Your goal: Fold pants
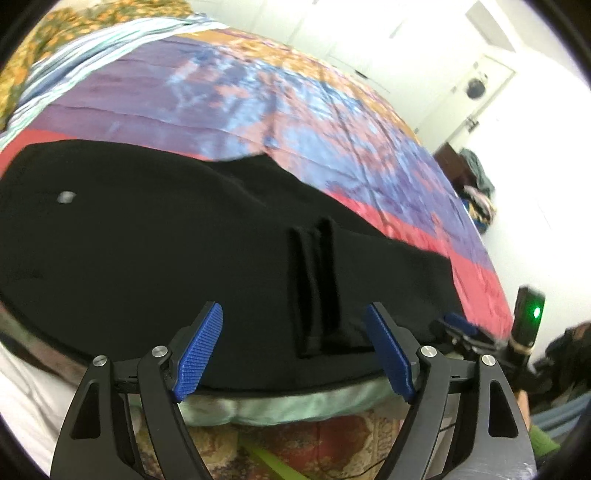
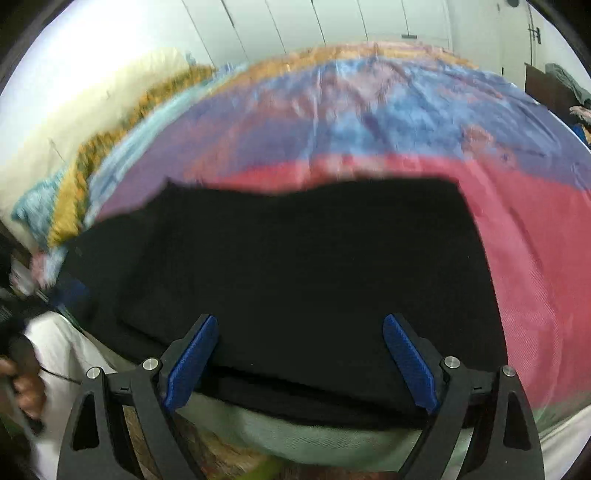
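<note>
Black pants (image 1: pixel 155 258) — spread flat along the near edge of a bed, on a bedspread (image 1: pixel 229 96) banded in red, purple, blue and orange. From the left wrist a small pale spot shows on the cloth at left, and a narrow doubled strip of the same black fabric (image 1: pixel 314 284) lies across it just ahead of the fingers. From the right wrist the pants (image 2: pixel 295 266) fill the lower middle, far edge wavy against the red band of the bedspread (image 2: pixel 388 110).

Left gripper (image 1: pixel 295 350) — blue pads spread wide, nothing between them; poised over the near hem, where a pale green edging (image 1: pixel 288 402) runs below the black cloth.

Right gripper (image 2: pixel 301 360) — likewise spread apart and empty, above the near edge of the pants. It also appears at the far right of the left wrist view (image 1: pixel 461 328), blurred, with a green light beside it.

White cupboard doors (image 2: pixel 295 22) stand behind the bed.
</note>
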The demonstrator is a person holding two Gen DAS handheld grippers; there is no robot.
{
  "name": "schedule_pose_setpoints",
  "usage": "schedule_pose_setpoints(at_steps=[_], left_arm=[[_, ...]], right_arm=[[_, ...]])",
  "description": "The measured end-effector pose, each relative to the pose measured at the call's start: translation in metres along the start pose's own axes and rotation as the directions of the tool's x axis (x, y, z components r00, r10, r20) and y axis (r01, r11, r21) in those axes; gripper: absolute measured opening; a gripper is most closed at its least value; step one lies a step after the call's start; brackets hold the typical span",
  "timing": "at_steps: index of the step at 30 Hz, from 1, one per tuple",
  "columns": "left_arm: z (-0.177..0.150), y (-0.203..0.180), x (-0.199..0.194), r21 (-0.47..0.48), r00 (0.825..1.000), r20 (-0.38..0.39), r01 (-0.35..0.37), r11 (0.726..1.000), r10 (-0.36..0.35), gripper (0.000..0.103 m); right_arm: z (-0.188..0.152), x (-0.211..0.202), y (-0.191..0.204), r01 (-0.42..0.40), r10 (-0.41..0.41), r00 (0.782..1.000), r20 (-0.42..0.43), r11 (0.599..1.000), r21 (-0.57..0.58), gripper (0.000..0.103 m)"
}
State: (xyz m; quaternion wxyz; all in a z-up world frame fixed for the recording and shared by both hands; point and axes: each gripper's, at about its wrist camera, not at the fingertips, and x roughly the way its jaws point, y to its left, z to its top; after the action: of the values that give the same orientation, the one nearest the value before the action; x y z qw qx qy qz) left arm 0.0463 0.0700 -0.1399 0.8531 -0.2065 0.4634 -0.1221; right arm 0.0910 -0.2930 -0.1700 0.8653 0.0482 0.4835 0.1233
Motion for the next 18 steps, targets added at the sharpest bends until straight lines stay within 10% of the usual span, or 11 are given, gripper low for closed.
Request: schedule_pose_setpoints(at_steps=[9, 14, 18], left_arm=[[0.09, 0.168, -0.091, -0.358, 0.964, 0.241, -0.018, 0.933, 0.111, 0.079], [0.086, 0.217, -0.049, -0.35, 0.981, -0.016, -0.188, 0.918, 0.194, 0.002], [0.063, 0.2, -0.029, -0.181, 0.97, -0.137, -0.222, 0.958, 0.198, 0.002]], right_arm=[[0.0, 0.001, -0.003, -0.038, 0.037, 0.999, 0.017, 0.999, 0.026, 0.1], [0.001, 0.005, 0.004, -0.012, 0.012, 1.0, 0.016, 1.0, 0.002, 0.103], [0.0, 0.006, 0.002, -0.017, 0.017, 1.0, 0.019, 1.0, 0.001, 0.103]])
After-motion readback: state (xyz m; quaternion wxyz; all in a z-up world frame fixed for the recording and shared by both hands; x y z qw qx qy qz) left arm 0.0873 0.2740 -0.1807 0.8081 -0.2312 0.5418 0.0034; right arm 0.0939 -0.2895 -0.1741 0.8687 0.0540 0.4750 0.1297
